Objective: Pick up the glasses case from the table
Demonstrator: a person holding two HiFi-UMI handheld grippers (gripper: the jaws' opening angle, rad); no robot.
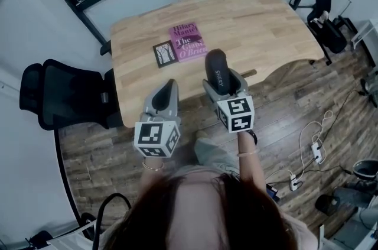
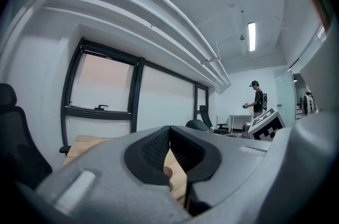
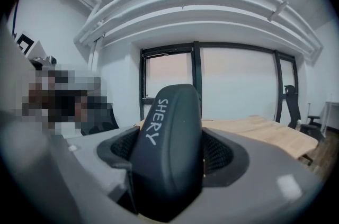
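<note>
Clearly, the dark grey, rounded hard-shell glasses case [image 1: 216,67] is pinched upright between the jaws of the right hand-held gripper [image 1: 223,83]. It is held off the pale wooden table [image 1: 266,24], over its near edge, so the pickup is judged done. The grip is taken low across the case's narrow sides, presumably to stop it swinging. The left hand-held gripper [image 1: 167,94] is held just beside, jaws pressed together on nothing, evidently unneeded. A magenta paperback book [image 1: 186,42] is seen lying farther off.

Held side by side and pointing toward 12 o'clock, the left gripper [image 1: 170,87] has its jaws together, empty, and the right gripper [image 1: 223,81] clamps the case [image 1: 215,63].
</note>
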